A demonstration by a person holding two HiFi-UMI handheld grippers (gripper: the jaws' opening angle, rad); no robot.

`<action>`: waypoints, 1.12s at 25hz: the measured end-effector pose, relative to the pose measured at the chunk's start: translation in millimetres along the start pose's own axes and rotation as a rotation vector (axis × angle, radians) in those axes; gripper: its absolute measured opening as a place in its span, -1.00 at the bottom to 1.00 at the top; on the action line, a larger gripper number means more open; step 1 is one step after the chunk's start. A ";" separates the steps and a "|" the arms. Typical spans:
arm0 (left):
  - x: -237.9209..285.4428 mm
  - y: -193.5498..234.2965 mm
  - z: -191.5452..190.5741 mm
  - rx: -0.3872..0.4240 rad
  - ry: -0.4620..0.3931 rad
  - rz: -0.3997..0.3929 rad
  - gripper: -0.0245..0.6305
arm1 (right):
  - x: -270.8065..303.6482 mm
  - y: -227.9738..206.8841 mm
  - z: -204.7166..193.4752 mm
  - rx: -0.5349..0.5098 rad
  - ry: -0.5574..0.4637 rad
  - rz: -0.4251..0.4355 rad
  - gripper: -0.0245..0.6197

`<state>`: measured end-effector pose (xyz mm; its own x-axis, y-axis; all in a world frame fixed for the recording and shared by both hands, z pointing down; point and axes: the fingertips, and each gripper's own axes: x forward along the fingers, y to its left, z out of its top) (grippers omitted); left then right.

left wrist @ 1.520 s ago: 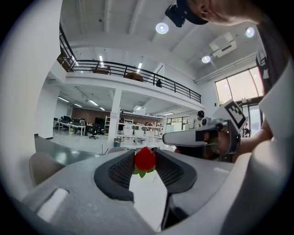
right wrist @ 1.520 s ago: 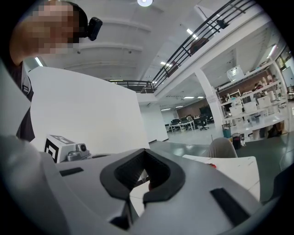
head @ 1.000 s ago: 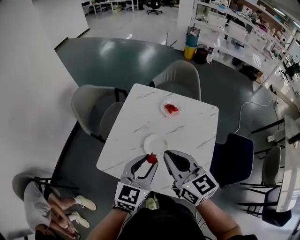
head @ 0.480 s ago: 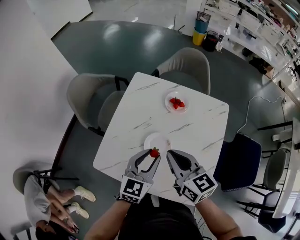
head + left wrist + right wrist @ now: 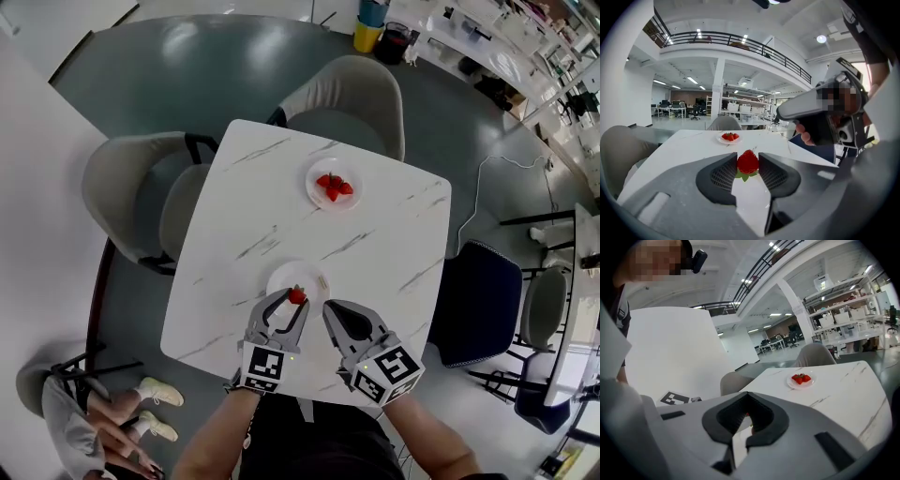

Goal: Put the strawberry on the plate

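Note:
A red strawberry (image 5: 296,296) (image 5: 747,162) with green leaves sits pinched between the jaws of my left gripper (image 5: 296,299) (image 5: 747,160), which is shut on it. It hangs over the near edge of an empty white plate (image 5: 282,277) on the marble table (image 5: 384,253). My right gripper (image 5: 330,310) (image 5: 740,434) is just to the right of the plate, its jaws together with nothing between them. In the left gripper view a hand holds the right gripper (image 5: 813,105) at upper right.
Farther back on the table is a second white plate (image 5: 313,191) (image 5: 730,137) (image 5: 800,379) bearing several strawberries. Grey chairs (image 5: 342,94) (image 5: 131,192) stand at the far and left sides, a dark blue chair (image 5: 483,305) at the right. A person (image 5: 70,412) sits on the floor at lower left.
My left gripper has carried the strawberry forward, from just short of the empty plate to over its near edge. The right gripper followed beside it, still shut.

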<state>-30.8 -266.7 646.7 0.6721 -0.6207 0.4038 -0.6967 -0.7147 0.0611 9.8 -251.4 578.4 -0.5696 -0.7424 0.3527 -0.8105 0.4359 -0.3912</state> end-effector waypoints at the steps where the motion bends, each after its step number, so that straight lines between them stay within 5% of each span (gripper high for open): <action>1: 5.3 1.7 -6.1 0.003 0.010 -0.005 -0.48 | 3.7 -4.1 -5.2 0.000 0.006 -0.010 -0.92; 14: 41.8 3.3 -57.1 0.066 0.135 -0.032 -0.48 | 15.9 -32.3 -18.1 0.032 0.020 -0.059 -0.92; 28: 53.1 -1.2 -62.1 0.105 0.178 -0.053 -0.48 | 12.1 -34.6 -19.0 0.041 0.031 -0.059 -0.92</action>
<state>-9.8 -278.8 724.7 0.6457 -0.5212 0.5580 -0.6254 -0.7803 -0.0053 28.3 -265.8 612.3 -0.5258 -0.7495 0.4022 -0.8366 0.3703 -0.4036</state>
